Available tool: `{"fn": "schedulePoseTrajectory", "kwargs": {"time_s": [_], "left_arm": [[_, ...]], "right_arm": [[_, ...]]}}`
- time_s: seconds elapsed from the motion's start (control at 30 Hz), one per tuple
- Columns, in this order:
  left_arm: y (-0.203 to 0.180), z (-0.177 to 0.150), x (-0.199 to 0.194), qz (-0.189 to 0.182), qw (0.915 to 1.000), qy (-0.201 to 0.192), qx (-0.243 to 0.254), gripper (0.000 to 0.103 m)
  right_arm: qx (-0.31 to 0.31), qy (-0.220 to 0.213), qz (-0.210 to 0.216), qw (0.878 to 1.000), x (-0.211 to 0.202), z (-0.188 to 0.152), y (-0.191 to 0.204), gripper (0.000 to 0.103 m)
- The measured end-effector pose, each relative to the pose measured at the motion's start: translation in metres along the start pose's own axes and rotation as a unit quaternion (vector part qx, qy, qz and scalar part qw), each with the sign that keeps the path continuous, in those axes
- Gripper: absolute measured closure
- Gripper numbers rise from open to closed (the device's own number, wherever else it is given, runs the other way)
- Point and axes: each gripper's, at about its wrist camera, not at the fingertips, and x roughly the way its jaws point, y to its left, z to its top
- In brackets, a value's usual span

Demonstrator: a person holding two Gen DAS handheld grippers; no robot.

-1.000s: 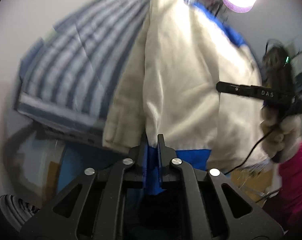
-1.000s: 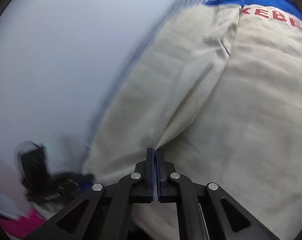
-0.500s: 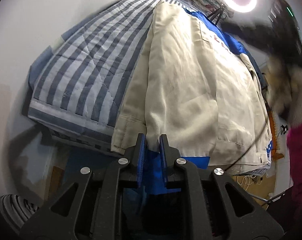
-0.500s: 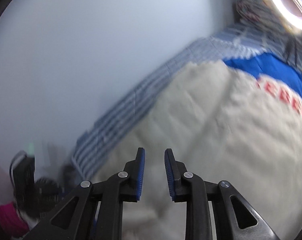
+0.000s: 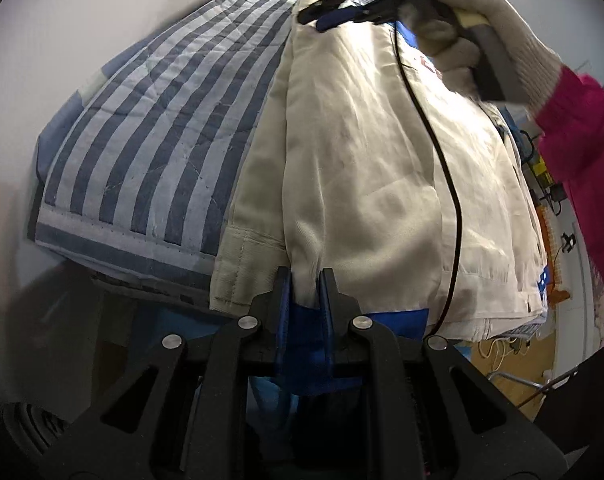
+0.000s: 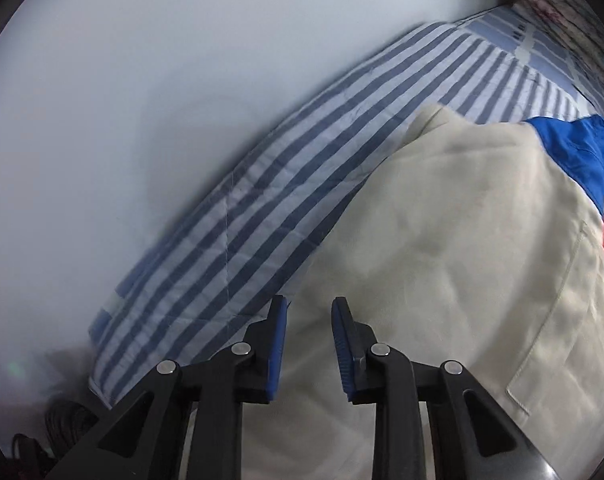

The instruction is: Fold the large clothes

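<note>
- Left wrist view: the left gripper (image 5: 305, 280) points steeply down at the near edge of a striped bed (image 5: 150, 128). Its two blue-padded fingers (image 5: 282, 300) stand a narrow way apart, with the hem of the cream jacket (image 5: 361, 168) between them; a fold of cream cloth and the blue lining sit in the gap, and the pads look to be pinching it.
- From that gripper the jacket spreads up and away across the bed, its folded side edge running straight ahead, the striped cover lying to the left of it.
- Far ahead and to the right, a gloved right hand (image 5: 473, 28) in a knit work glove, with a pink sleeve (image 5: 581, 128) behind it, holds the handle of the right gripper (image 5: 341, 0). That gripper reaches leftward over the jacket's far end, near the blue collar part. A black cable (image 5: 441, 152) hangs from it across the cloth.
- Right wrist view: the right gripper (image 6: 309, 328) points almost straight down above the jacket (image 6: 441, 260). Its jaws are opening, and nothing is between them; cream cloth lies below the gap.
- The jacket's left edge runs just left of the fingers, with the striped bed (image 6: 302, 160) beyond it. The jacket's blue yoke and red lettering lie ahead to the right.
</note>
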Motion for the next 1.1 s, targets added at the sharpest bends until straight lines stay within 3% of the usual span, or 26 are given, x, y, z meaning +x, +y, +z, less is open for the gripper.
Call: {"fn": "schedulePoseTrajectory", "kwargs": {"time_s": [0.1, 0.2, 0.23, 0.33, 0.47, 0.53, 0.67, 0.77, 0.87, 0.9, 0.93, 0.97, 1.0, 1.03, 1.1], "left_arm": [[-0.001, 0.001, 0.000, 0.000, 1.0000, 0.001, 0.006, 0.090], [0.000, 0.001, 0.002, -0.001, 1.0000, 0.001, 0.008, 0.090], [0.001, 0.000, 0.004, 0.001, 1.0000, 0.002, 0.009, 0.090], [-0.001, -0.002, 0.008, 0.007, 0.9998, 0.007, 0.015, 0.090], [-0.001, -0.004, -0.001, 0.008, 0.9998, -0.002, 0.020, 0.090], [0.002, -0.003, -0.009, 0.004, 0.9998, -0.011, 0.014, 0.090], [0.011, 0.002, -0.024, -0.003, 0.9996, -0.029, 0.007, 0.090], [0.018, 0.002, -0.031, -0.002, 0.9995, -0.033, 0.005, 0.090], [0.023, 0.003, -0.032, 0.005, 0.9994, -0.032, -0.008, 0.090], [0.026, 0.005, -0.031, 0.005, 0.9993, -0.036, -0.014, 0.089], [0.031, 0.008, -0.029, 0.009, 0.9990, -0.038, -0.022, 0.077], [0.035, 0.010, -0.027, 0.011, 0.9987, -0.039, -0.029, 0.058], [0.039, 0.012, -0.026, 0.007, 0.9985, -0.042, -0.035, 0.053], [0.042, 0.015, -0.022, 0.000, 0.9983, -0.041, -0.042, 0.051], [0.047, 0.021, -0.013, -0.014, 0.9981, -0.027, -0.053, 0.051]], "right_arm": [[-0.010, 0.018, -0.012, 1.000, 0.011, 0.014, 0.008, 0.073], [-0.029, 0.033, -0.057, 0.997, 0.022, 0.026, 0.021, 0.073], [-0.029, 0.040, -0.058, 0.997, 0.028, 0.030, 0.023, 0.077], [0.009, 0.043, -0.014, 0.999, 0.047, 0.032, 0.014, 0.078], [0.043, -0.023, 0.078, 0.996, 0.028, 0.029, -0.001, 0.079], [0.031, -0.054, 0.089, 0.994, 0.003, 0.018, -0.001, 0.079], [-0.012, -0.062, 0.079, 0.995, -0.032, -0.028, 0.007, 0.080], [-0.029, -0.050, 0.074, 0.996, -0.035, -0.072, 0.011, 0.080], [-0.024, -0.047, 0.081, 0.995, -0.019, -0.094, 0.010, 0.079], [-0.014, -0.046, 0.094, 0.994, -0.012, -0.097, 0.013, 0.079], [0.003, -0.044, 0.111, 0.993, -0.001, -0.099, 0.015, 0.078], [0.010, -0.040, 0.120, 0.992, 0.005, -0.105, 0.016, 0.078], [0.013, -0.033, 0.117, 0.992, 0.015, -0.111, 0.020, 0.079], [0.001, -0.060, 0.109, 0.992, 0.013, -0.113, 0.024, 0.080], [0.006, -0.054, 0.121, 0.991, 0.006, -0.113, 0.025, 0.079]]}}
